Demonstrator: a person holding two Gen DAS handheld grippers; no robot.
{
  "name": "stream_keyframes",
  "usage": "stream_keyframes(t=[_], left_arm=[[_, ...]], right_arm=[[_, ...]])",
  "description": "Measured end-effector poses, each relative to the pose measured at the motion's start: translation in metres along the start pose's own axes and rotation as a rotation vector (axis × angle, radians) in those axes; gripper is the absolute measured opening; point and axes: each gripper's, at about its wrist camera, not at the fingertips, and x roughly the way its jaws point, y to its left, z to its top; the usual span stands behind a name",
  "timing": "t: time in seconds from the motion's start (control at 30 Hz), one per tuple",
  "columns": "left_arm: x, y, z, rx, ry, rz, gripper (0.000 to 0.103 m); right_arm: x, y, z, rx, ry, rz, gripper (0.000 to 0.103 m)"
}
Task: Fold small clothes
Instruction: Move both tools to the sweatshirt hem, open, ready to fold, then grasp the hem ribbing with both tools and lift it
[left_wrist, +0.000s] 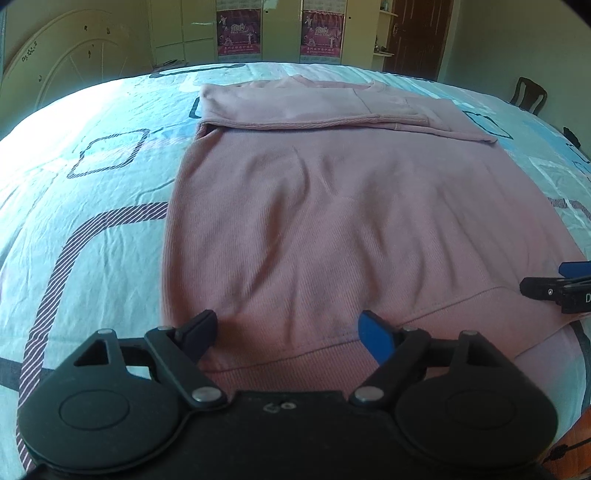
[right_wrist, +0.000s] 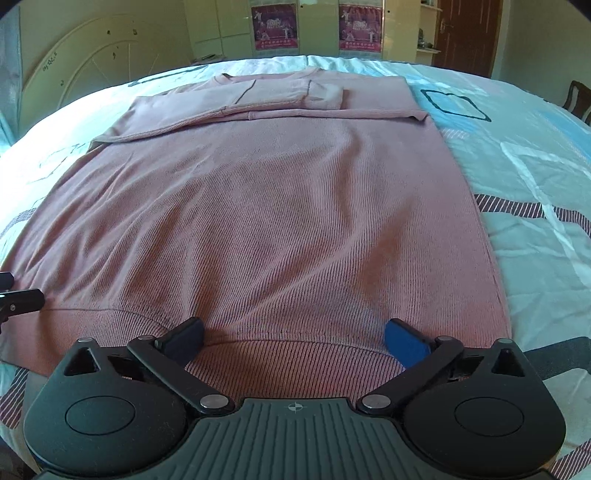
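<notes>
A pink ribbed sweatshirt (left_wrist: 314, 206) lies flat on the bed, its sleeves folded across the chest at the far end; it also shows in the right wrist view (right_wrist: 266, 221). My left gripper (left_wrist: 288, 332) is open, its fingers spread over the near hem towards the left corner. My right gripper (right_wrist: 293, 341) is open over the near hem towards the right corner. The right gripper's tip shows at the right edge of the left wrist view (left_wrist: 554, 288). The left gripper's tip shows at the left edge of the right wrist view (right_wrist: 18, 299).
The bed has a light blue patterned sheet (left_wrist: 92, 206) with a curved white headboard (left_wrist: 55, 70) at the left. Wardrobe doors with two posters (left_wrist: 240, 33), a brown door (left_wrist: 417, 37) and a wooden chair (left_wrist: 528, 96) stand beyond the bed.
</notes>
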Motion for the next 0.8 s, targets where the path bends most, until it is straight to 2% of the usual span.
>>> stream_keyframes(t=[0.07, 0.2, 0.27, 0.37, 0.43, 0.53, 0.67, 0.7, 0.73, 0.77, 0.8], left_arm=[[-0.006, 0.008, -0.003, -0.012, 0.002, 0.009, 0.076], [-0.016, 0.026, -0.006, -0.065, 0.005, 0.056, 0.075], [-0.016, 0.038, -0.008, -0.118, 0.031, 0.055, 0.075], [-0.011, 0.05, -0.012, -0.186, 0.067, 0.026, 0.073], [-0.011, 0.049, -0.013, -0.188, 0.073, 0.015, 0.071], [-0.011, 0.049, -0.012, -0.193, 0.086, -0.011, 0.06], [-0.012, 0.049, -0.012, -0.216, 0.11, -0.056, 0.036], [-0.011, 0.049, -0.011, -0.218, 0.117, -0.067, 0.033], [-0.01, 0.047, -0.011, -0.211, 0.12, -0.077, 0.026], [-0.009, 0.045, -0.011, -0.203, 0.122, -0.085, 0.02], [-0.008, 0.043, -0.01, -0.201, 0.124, -0.091, 0.018]], right_arm=[[-0.008, -0.002, 0.0, 0.02, -0.02, -0.02, 0.102], [-0.032, -0.014, -0.004, 0.004, -0.083, -0.073, 0.1], [-0.039, -0.03, -0.005, 0.025, -0.079, -0.09, 0.078], [-0.042, -0.056, -0.006, 0.074, -0.047, -0.125, 0.076], [-0.043, -0.071, -0.009, 0.105, -0.035, -0.145, 0.076], [-0.044, -0.086, -0.012, 0.141, -0.015, -0.149, 0.075], [-0.046, -0.097, -0.019, 0.194, 0.006, -0.131, 0.075], [-0.047, -0.098, -0.022, 0.199, 0.009, -0.124, 0.075], [-0.048, -0.099, -0.023, 0.206, 0.012, -0.117, 0.07], [-0.048, -0.099, -0.024, 0.213, 0.017, -0.105, 0.061], [-0.049, -0.099, -0.024, 0.217, 0.019, -0.093, 0.059]])
